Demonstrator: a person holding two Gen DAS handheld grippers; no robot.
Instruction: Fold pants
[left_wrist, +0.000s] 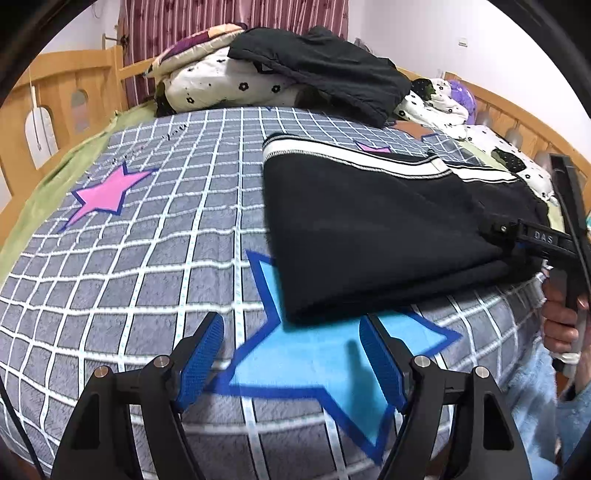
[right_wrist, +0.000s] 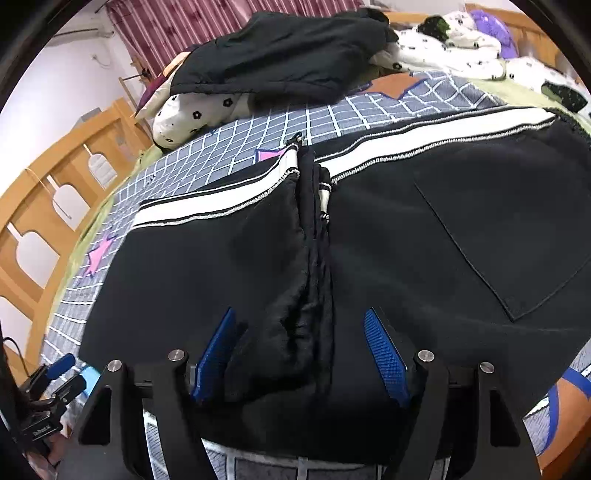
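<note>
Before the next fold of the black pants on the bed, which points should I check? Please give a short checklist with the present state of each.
1. Left gripper free and open: ok; its blue pads stand apart over the blue star, holding nothing.
2. Right gripper open around cloth: ok; a bunched ridge of the black pants lies between its open fingers, not pinched.
3. Pants lying flat: not ok; the fabric is gathered along the middle.
4. White side stripe lined up: cannot tell; it breaks at the bunch.
5. Bed cover room to the left: ok; bare grid fabric shows there.
6. Dark jacket apart from the pants: ok; it lies on the pillows behind.
</note>
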